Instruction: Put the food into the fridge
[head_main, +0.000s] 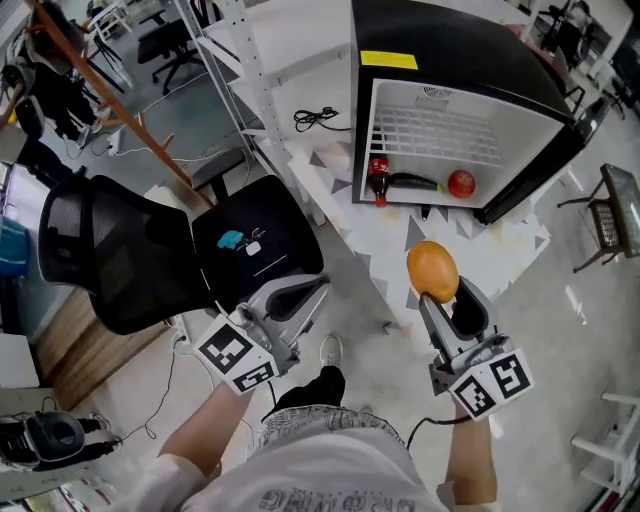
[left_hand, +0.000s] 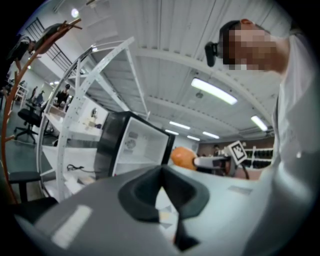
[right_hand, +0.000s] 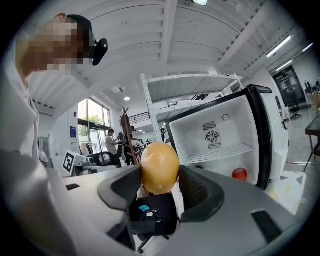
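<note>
1. While the right claw (head_main: 440, 297) is clamped on a round orange fruit (head_main: 432, 268), the fruit is held up in the air in front of the fridge (head_main: 460, 40) and well apart from it. In the right gripper view the two dark pads press on either side of the fruit's lower half (right_hand: 160, 166).
2. The fridge stands with its door swung open, its white inside facing the person.
3. On the fridge's bottom lie three things in a row: a bottle (head_main: 378, 180) with a red label at the left, a long dark green vegetable (head_main: 415, 182) in the middle, and a red fruit (head_main: 461, 183) at the right.
4. A wire shelf (head_main: 440, 132) spans the fridge above them.
5. The left claw (head_main: 320, 285) has its jaws together at the tips with nothing between them, and hangs over the edge of a black office chair (head_main: 110, 260).
6. On the chair's seat lies a small blue thing (head_main: 230, 239).
</note>
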